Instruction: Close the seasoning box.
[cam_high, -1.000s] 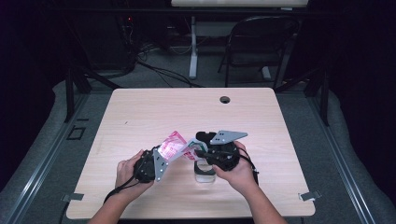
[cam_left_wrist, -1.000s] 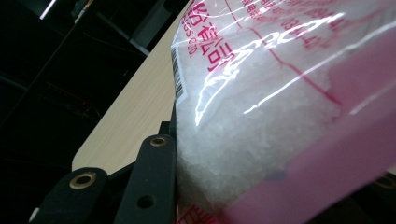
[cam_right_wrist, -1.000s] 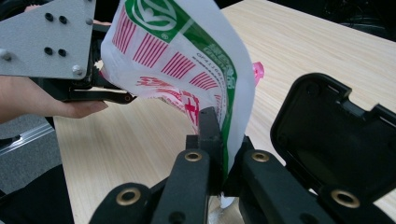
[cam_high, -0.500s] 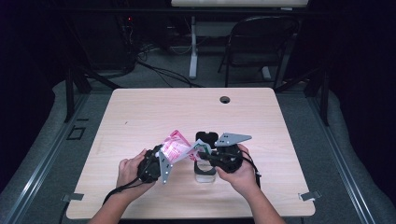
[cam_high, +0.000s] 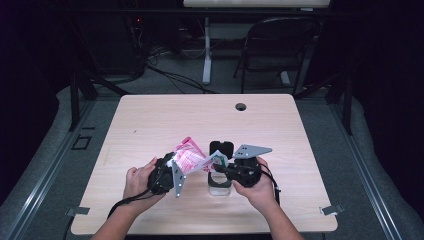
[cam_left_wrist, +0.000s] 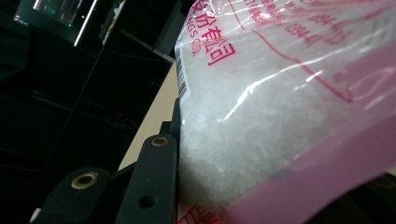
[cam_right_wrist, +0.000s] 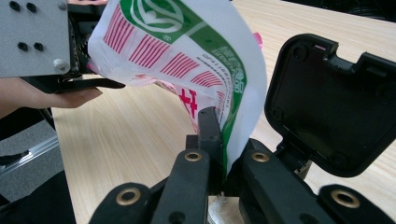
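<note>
Bag (cam_high: 189, 159) of white crystals sits lower and more tilted than a second ago: your left gripper (cam_high: 172, 170) has dropped toward the near edge of the tabletop, while your right gripper (cam_high: 223, 167) has kept its place over the clear container (cam_high: 220, 184). Judgement: you are setting up the pour, not yet pouring. The bag hangs between both grippers, above the near-centre of the tabletop. Left jaws are clamped on the bag's filled body; right jaws are pinched shut on its printed corner (cam_right_wrist: 224, 116). The bag's long axis runs left to right, with the pinched end pointing right toward the container, whose black lid (cam_high: 221, 149) stands open.
</note>
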